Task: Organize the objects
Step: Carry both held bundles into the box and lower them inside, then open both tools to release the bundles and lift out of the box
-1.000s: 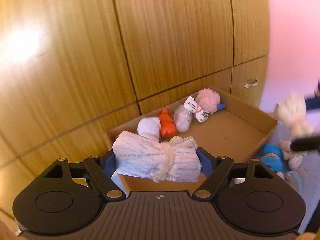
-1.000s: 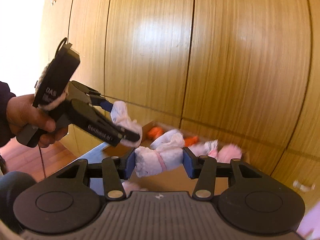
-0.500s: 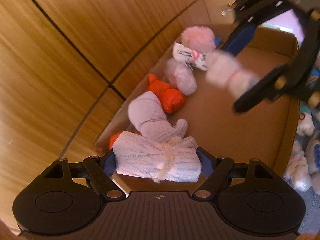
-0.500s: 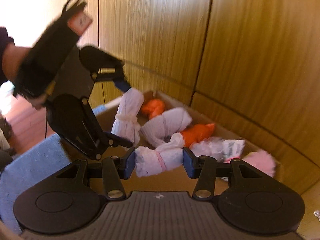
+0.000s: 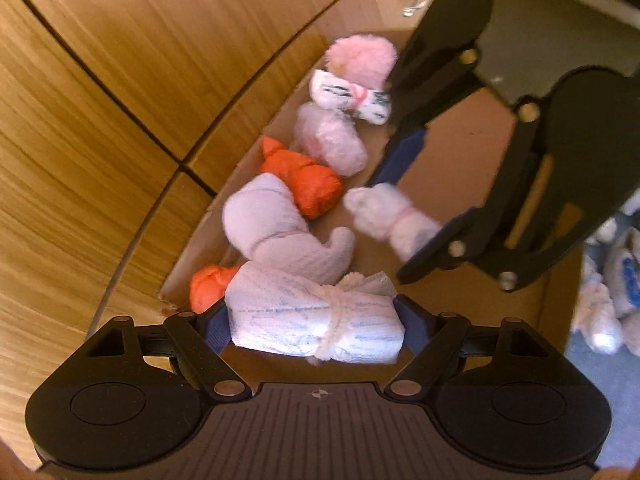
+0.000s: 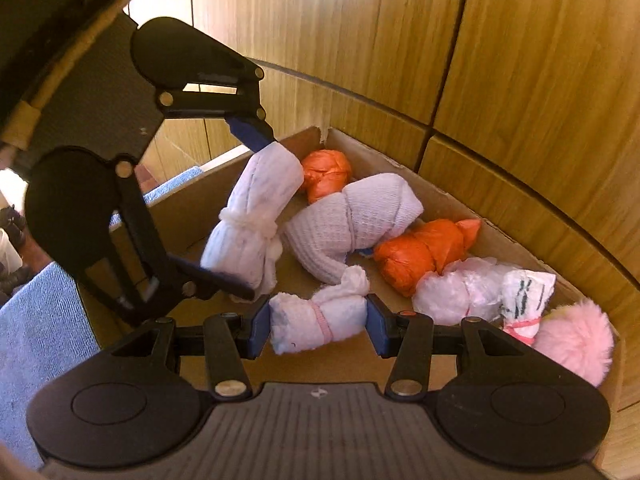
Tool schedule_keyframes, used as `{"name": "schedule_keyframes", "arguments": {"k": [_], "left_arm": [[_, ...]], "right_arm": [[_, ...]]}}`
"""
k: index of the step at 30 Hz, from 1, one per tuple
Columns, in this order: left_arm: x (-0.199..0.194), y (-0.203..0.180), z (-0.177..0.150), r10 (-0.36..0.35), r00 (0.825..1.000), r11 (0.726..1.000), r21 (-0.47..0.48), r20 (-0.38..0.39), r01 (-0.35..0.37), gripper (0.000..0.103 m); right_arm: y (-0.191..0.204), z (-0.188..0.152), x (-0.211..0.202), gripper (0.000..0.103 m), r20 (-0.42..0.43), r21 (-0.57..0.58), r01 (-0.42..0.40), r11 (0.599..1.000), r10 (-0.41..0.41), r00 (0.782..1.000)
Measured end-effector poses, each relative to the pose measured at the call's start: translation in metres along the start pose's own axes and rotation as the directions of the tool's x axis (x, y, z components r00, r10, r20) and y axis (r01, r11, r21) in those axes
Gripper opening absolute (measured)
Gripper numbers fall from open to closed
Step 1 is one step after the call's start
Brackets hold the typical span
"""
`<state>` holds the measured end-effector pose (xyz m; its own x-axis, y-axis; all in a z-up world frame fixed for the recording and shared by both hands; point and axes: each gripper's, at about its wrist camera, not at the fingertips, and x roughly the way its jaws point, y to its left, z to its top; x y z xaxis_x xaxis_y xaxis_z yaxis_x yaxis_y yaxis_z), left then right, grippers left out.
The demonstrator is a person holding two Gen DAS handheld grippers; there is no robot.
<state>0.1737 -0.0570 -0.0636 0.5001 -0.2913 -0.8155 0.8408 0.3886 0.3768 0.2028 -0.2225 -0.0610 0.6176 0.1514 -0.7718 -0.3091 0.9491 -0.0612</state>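
Both grippers hang over an open cardboard box (image 5: 476,308) (image 6: 400,160). My left gripper (image 5: 316,322) (image 6: 248,212) is shut on a white rolled cloth bundle (image 5: 312,328) (image 6: 252,216) with faint blue lines, tied with white string, at the box's near-left end. To its right, my right gripper (image 6: 318,324) (image 5: 400,216) is shut on a small fluffy white bundle (image 6: 316,322) (image 5: 390,218) with a pink band, just above the box floor. Along the back wall lie a white waffle bundle (image 6: 356,216), two orange bundles (image 6: 424,250) (image 6: 326,172), a pale pink one (image 6: 456,290), a striped one (image 6: 524,292) and a pink pompom (image 6: 572,344).
Wooden cabinet panels (image 5: 180,60) rise directly behind the box. A blue mat (image 6: 36,328) lies outside its left wall. More white and blue bundles (image 5: 608,280) sit on the floor to the right of the box. Part of the box floor in front of the row is bare.
Both grippers have come down over the box with their bundles still held. The right gripper swung in from the right toward the row, and the left gripper rolled.
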Motion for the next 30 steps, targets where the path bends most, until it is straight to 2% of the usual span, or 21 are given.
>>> {"name": "schedule_keyframes", "arguments": {"k": [4,6,8,13,21,30], "left_arm": [[0.000,0.000,0.001,-0.020,1.000,1.000,0.012,-0.013,0.020,0.086],[0.003,0.003,0.004,-0.027,0.999,1.000,0.008,-0.035,0.027,0.090],[0.007,0.004,0.008,-0.007,0.998,1.000,0.016,-0.068,0.008,0.097],[0.003,0.000,0.013,0.043,0.995,0.996,0.083,-0.091,-0.035,0.102],[-0.029,0.001,0.007,0.063,0.995,0.990,0.129,-0.079,-0.052,0.102],[-0.080,0.023,-0.016,0.061,0.998,0.998,-0.002,-0.001,-0.061,0.103]], "right_arm": [[0.002,-0.001,0.002,0.046,-0.014,-0.025,0.005,1.000,-0.005,1.000],[0.003,-0.001,0.003,0.046,-0.013,-0.030,0.001,1.000,-0.001,1.000],[0.004,0.000,0.002,0.046,-0.015,-0.038,-0.005,0.999,0.004,1.000],[0.008,0.001,0.004,0.046,-0.022,-0.052,-0.005,0.999,0.004,1.000],[0.008,-0.001,0.001,0.046,-0.023,-0.042,-0.003,0.999,0.002,1.000],[0.023,0.008,0.003,0.047,-0.035,-0.074,-0.013,0.997,0.010,0.999]]}}
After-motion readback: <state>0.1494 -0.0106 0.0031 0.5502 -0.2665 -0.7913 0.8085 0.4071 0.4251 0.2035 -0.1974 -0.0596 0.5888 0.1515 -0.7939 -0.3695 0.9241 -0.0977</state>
